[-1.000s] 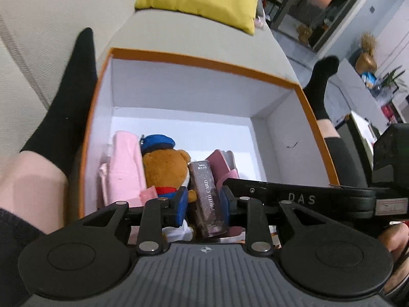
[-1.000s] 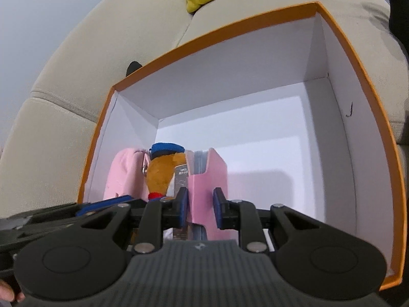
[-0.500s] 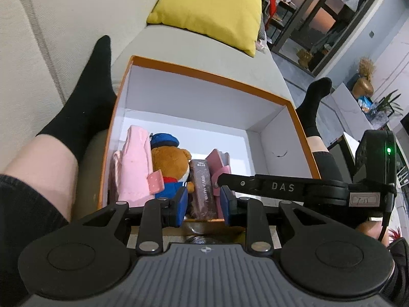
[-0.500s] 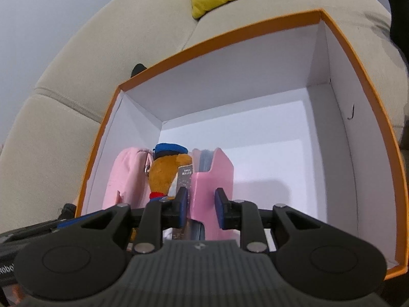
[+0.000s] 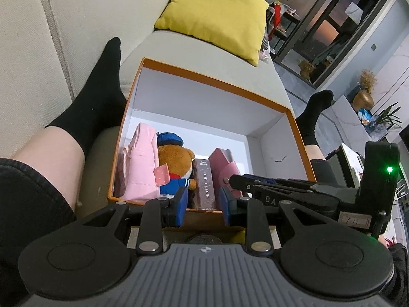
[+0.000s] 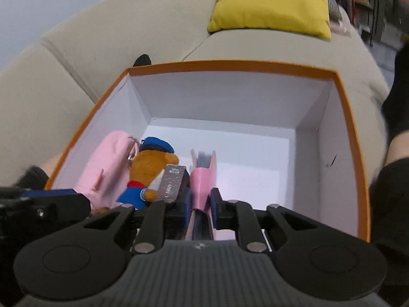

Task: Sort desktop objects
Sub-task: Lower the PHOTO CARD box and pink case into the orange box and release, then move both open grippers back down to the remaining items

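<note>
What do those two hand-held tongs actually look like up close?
Both are matte black plastic. The left tongs have two round discs, silver screws, a ribbed grey body with a small emblem, and blue finger pads. The right tongs look the same; from the left camera their side shows white lettering and a green light.

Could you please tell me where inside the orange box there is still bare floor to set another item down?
The box floor is bare between the pink wallet and the right wall, and along the far wall. The left side is crowded: pink pouch, teddy bear and photo card box stand packed together. The right tool is shut on the wallet.
</note>
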